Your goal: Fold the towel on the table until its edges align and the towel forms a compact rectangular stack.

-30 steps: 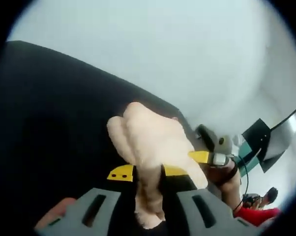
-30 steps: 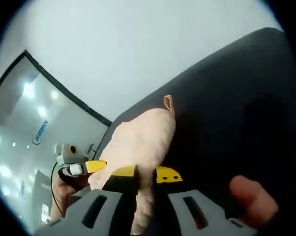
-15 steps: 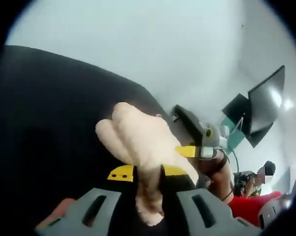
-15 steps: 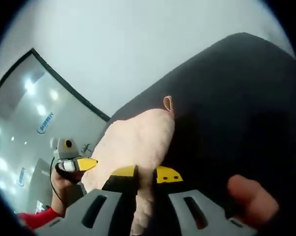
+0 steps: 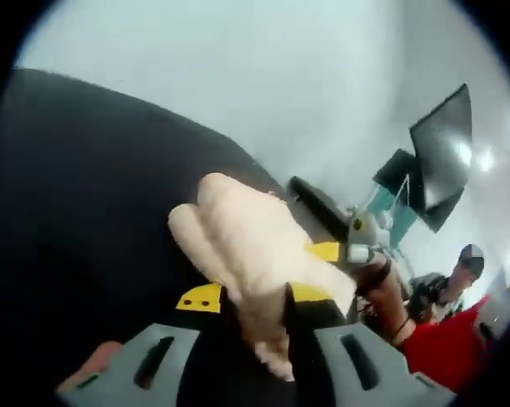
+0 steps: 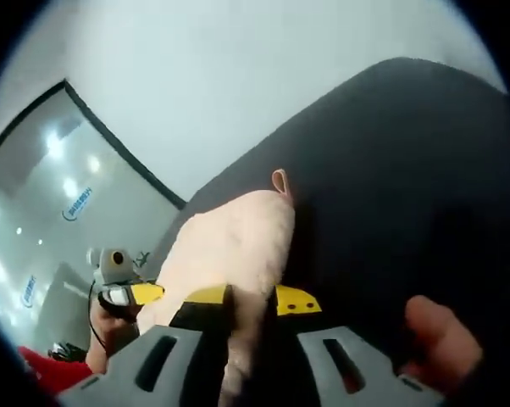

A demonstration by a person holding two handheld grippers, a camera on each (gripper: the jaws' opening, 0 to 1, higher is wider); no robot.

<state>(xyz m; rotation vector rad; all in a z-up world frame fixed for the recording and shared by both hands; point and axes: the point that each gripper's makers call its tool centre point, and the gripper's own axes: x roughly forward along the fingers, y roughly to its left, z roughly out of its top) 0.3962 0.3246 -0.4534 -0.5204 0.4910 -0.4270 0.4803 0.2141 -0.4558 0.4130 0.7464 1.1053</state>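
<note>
Left gripper view: left gripper (image 5: 253,298) and right gripper (image 6: 251,298), jaws clamped on towel (image 5: 246,246) edge above table (image 5: 85,212); fold mid-carry; next, judged: lay far, edges aligned.

The towel (image 5: 246,254) is plain pale peach-cream, with a small loop tag (image 6: 279,181) of the same pink-peach. The counter (image 5: 85,220) is matt black. Each claw, left (image 5: 257,298) and right (image 6: 253,299), has grey bodies and yellow tips with black dots. A sleeve (image 5: 446,356) is red.
</note>
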